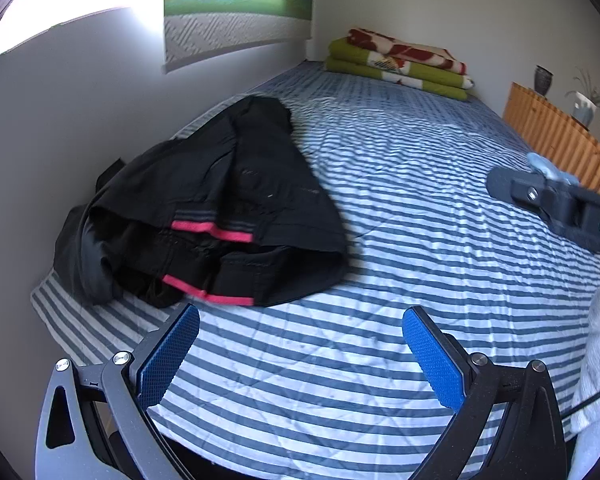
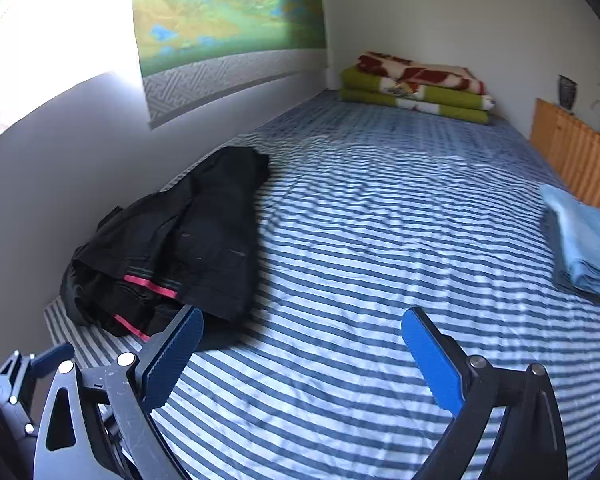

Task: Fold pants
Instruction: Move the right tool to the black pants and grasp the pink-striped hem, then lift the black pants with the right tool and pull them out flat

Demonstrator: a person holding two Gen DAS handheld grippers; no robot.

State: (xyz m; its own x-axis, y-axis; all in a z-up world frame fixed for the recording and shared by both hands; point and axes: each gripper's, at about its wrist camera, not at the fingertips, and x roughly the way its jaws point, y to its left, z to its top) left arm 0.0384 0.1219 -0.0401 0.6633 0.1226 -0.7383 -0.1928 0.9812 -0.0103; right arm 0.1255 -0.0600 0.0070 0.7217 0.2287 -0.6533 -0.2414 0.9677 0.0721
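Black pants [image 1: 228, 200] with pink stripes at the waistband lie crumpled in a heap on the striped bed cover [image 1: 400, 208], close to the left wall. My left gripper [image 1: 300, 316] is open just in front of the heap, its left blue pad near the waistband edge, holding nothing. In the right wrist view the pants [image 2: 196, 232] lie to the front left. My right gripper [image 2: 302, 316] is open over bare cover, its left finger beside the pants' near edge. The right gripper's body [image 1: 556, 204] shows at the right edge of the left wrist view.
Folded green and red blankets [image 2: 416, 88] are stacked at the bed's far end. A pile of folded light blue cloth [image 2: 584, 240] sits at the right edge, beside a wooden slatted piece [image 2: 572, 152]. The grey wall [image 1: 60, 128] runs along the left.
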